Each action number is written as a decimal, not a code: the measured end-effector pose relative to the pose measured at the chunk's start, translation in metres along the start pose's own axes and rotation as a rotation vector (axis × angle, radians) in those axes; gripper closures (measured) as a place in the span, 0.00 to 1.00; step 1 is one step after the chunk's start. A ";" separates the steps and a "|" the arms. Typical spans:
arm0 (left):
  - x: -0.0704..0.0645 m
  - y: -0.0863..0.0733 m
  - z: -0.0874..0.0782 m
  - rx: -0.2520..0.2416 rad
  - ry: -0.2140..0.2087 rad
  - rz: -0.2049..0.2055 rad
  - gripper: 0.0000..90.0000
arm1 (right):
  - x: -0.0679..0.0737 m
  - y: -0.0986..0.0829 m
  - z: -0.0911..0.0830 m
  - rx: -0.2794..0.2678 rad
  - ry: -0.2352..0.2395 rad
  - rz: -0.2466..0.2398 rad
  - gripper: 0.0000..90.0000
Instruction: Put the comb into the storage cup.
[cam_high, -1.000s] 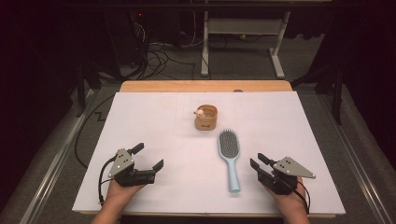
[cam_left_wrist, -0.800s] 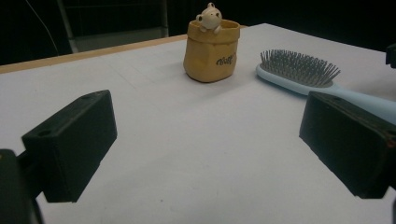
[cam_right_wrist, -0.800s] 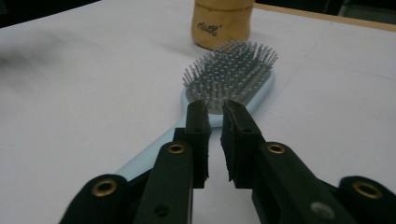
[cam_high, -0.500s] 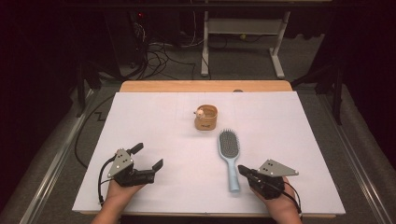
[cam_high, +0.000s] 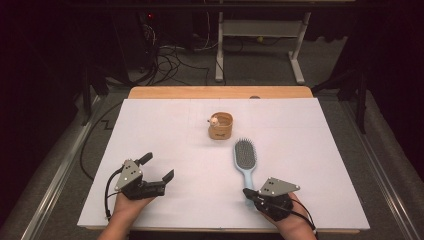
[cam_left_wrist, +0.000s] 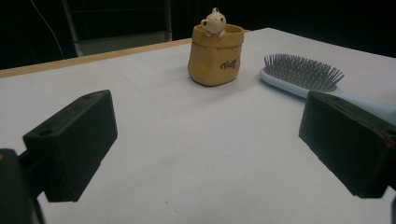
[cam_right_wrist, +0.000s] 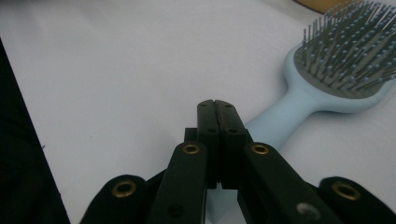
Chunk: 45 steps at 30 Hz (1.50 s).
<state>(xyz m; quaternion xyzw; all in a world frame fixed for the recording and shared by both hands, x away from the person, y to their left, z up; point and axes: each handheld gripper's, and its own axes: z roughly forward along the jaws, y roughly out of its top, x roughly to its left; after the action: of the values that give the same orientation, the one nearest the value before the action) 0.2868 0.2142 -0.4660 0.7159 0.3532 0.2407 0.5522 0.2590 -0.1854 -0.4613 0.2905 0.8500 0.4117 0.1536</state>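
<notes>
High view: my left gripper (cam_high: 156, 172) sits idle, jaws wide apart, pouch (cam_high: 220, 126) ahead of it. My right gripper (cam_high: 251, 192) has jaws pressed together over the hairbrush (cam_high: 244, 159) handle end, apparently not clamping it; probably lining up a grasp.

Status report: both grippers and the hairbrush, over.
Left gripper open, idle on the table. Right gripper shut, above the hairbrush handle end; no grip seen. Nothing blocking.

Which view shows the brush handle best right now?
The high view: the whole brush shows, its handle running toward the right gripper. The right gripper view shows handle and bristles close, partly behind shut fingers. The left gripper view shows mostly the head.
</notes>
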 end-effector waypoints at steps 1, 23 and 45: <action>0.000 0.000 0.000 0.001 0.000 0.000 0.06 | 0.001 0.000 0.001 0.006 0.005 -0.001 1.00; -0.001 0.000 0.000 0.002 -0.008 0.006 0.06 | 0.005 0.001 0.007 0.082 -0.030 -0.042 1.00; 0.001 0.000 0.001 0.023 -0.002 -0.006 0.07 | -0.023 -0.009 -0.007 0.112 -0.140 0.017 1.00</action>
<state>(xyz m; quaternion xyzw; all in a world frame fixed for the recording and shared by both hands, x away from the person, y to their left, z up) 0.2880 0.2145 -0.4665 0.7211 0.3576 0.2344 0.5451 0.2704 -0.2088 -0.4636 0.3337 0.8565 0.3434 0.1926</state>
